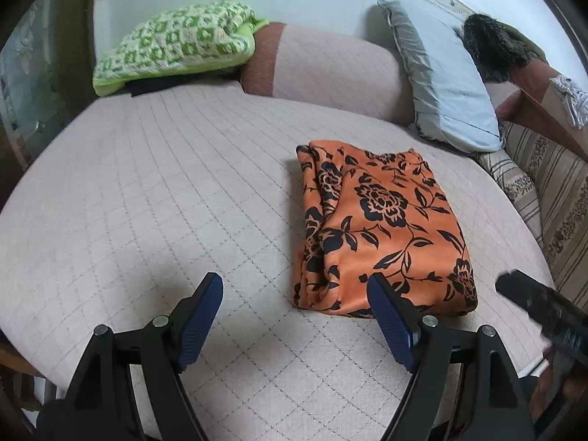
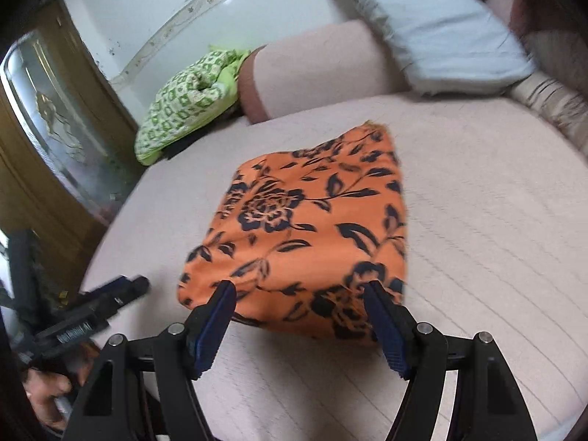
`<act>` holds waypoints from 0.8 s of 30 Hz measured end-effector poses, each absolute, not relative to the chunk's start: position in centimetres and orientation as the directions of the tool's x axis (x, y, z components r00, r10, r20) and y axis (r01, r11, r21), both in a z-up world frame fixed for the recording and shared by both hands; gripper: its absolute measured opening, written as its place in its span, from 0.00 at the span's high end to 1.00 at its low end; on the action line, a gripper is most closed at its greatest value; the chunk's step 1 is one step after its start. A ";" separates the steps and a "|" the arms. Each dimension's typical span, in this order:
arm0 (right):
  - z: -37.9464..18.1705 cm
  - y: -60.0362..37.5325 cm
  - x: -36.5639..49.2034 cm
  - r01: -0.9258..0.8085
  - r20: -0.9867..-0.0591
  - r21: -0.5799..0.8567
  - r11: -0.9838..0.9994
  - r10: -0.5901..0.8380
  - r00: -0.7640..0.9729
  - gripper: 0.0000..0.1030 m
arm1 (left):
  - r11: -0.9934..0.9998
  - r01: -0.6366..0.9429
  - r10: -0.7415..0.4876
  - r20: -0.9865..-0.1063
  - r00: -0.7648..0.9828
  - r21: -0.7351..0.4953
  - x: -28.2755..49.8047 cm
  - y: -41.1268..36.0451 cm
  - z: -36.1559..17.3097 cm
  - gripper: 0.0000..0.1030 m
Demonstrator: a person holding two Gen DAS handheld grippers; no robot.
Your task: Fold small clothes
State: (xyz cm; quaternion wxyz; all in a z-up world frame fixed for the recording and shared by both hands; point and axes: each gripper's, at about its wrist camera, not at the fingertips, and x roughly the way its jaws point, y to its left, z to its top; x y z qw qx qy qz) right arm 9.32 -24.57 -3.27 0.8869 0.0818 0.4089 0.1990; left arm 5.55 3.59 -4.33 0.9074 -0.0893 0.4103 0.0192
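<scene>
Right wrist view shows the right gripper (image 2: 299,288) with fingers wide apart and empty, the folded orange cloth (image 2: 312,220) just beyond their tips. The left gripper (image 1: 296,281) also gapes empty, cloth off its right finger. To neaten it, I would pinch both near corners evenly.

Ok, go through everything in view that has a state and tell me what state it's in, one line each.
Orange floral garment: folded into a compact rectangle, lying flat on the bed, held by nothing.
Left tongs: open, empty, over the pink quilted cover.
Right tongs: open, empty, tips in front of the garment's near edge.
Green crocheted blanket: bundled at the bed's far corner.
Grey pillow: propped against the bolster.
</scene>
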 end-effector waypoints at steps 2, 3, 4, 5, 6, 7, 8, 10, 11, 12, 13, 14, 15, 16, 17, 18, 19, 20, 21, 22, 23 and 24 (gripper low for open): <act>-2.5 -24.2 7.2 -0.277 -0.682 0.216 0.936 0.348 0.643 0.27 | 0.986 -0.105 -0.025 -0.734 0.679 -0.130 5.0 3.0 -3.6 0.21; -2.2 -24.1 6.5 -0.276 -0.676 0.201 0.940 0.337 0.656 0.27 | 0.988 -0.099 -0.019 -0.725 0.688 -0.120 4.7 2.6 -3.2 0.21; -1.8 -23.9 5.5 -0.274 -0.664 0.175 0.946 0.319 0.676 0.27 | 0.989 -0.093 -0.016 -0.716 0.698 -0.113 4.4 2.2 -2.7 0.21; -1.5 -23.9 5.0 -0.265 -0.660 0.157 0.951 0.301 0.688 0.27 | 0.991 -0.087 -0.013 -0.707 0.707 -0.105 4.0 1.8 -2.3 0.21; -1.1 -23.9 4.4 -0.252 -0.656 0.136 0.958 0.278 0.702 0.25 | 0.991 -0.086 -0.007 -0.701 0.714 -0.098 3.7 1.4 -1.8 0.21; -0.7 -23.9 3.9 -0.239 -0.652 0.116 0.964 0.255 0.714 0.24 | 0.992 -0.086 -0.001 -0.694 0.720 -0.091 3.3 1.1 -1.4 0.19; -0.3 -23.9 3.4 -0.222 -0.651 0.090 0.971 0.226 0.725 0.24 | 0.993 -0.084 0.006 -0.685 0.729 -0.081 2.9 0.6 -0.9 0.16; 0.4 -24.0 2.9 -0.196 -0.646 0.047 0.979 0.180 0.742 0.20 | 0.994 -0.090 0.025 -0.673 0.740 -0.062 2.3 -0.1 -0.2 0.14; 0.6 -23.9 2.8 -0.183 -0.649 0.026 0.983 0.156 0.745 0.19 | 0.994 -0.089 0.029 -0.671 0.741 -0.056 2.2 -0.3 0.1 0.14; 1.0 -23.9 2.7 -0.165 -0.653 -0.002 0.986 0.124 0.747 0.19 | 0.995 -0.087 0.030 -0.672 0.740 -0.052 2.1 -0.5 0.3 0.14; 1.1 -23.8 2.6 -0.161 -0.654 -0.016 0.987 0.112 0.748 0.19 | 0.994 -0.091 0.032 -0.674 0.738 -0.053 2.0 -0.7 0.4 0.14; 1.2 -23.7 2.5 -0.158 -0.651 -0.028 0.987 0.102 0.752 0.19 | 0.994 -0.094 0.029 -0.681 0.732 -0.060 1.9 -0.8 0.5 0.12; 1.3 -23.7 2.3 -0.155 -0.648 -0.039 0.987 0.093 0.756 0.18 | 0.994 -0.091 0.023 -0.685 0.728 -0.062 1.8 -1.0 0.6 0.12; 1.4 -23.6 2.3 -0.153 -0.652 -0.048 0.987 0.085 0.753 0.18 | 0.994 -0.087 0.022 -0.686 0.727 -0.060 1.7 -1.2 0.7 0.10; 1.3 -23.6 2.3 -0.154 -0.656 -0.050 0.987 0.084 0.750 0.18 | 0.995 -0.087 0.031 -0.682 0.730 -0.048 1.6 -1.5 0.8 0.06; 1.3 -23.6 2.3 -0.156 -0.658 -0.052 0.986 0.083 0.748 0.18 | 0.996 -0.085 0.036 -0.681 0.732 -0.039 1.5 -1.7 0.9 0.03; 1.3 -23.5 2.3 -0.154 -0.660 -0.060 0.986 0.077 0.747 0.18 | 0.996 -0.083 0.042 -0.680 0.732 -0.028 1.5 -1.9 1.0 0.00; 1.3 -23.4 2.2 -0.157 -0.662 -0.067 0.985 0.074 0.746 0.18 | 0.996 -0.084 0.049 -0.676 0.735 -0.020 1.4 -2.0 1.1 0.00; 1.3 -23.4 2.2 -0.162 -0.663 -0.068 0.984 0.077 0.745 0.18 | 0.996 -0.083 0.053 -0.674 0.737 -0.012 1.4 -2.2 1.2 0.00; 1.3 -23.4 2.2 -0.164 -0.662 -0.069 0.984 0.077 0.745 0.18 | 0.996 -0.083 0.055 -0.675 0.736 -0.009 1.5 -2.2 1.3 0.00; 1.3 -23.4 2.2 -0.164 -0.663 -0.071 0.984 0.076 0.745 0.18 | 0.997 -0.080 0.055 -0.672 0.738 -0.007 1.5 -2.2 1.5 0.00; 1.3 -23.4 2.2 -0.162 -0.665 -0.072 0.984 0.074 0.744 0.18 | 0.997 -0.075 0.050 -0.667 0.744 -0.008 1.5 -2.3 1.6 0.00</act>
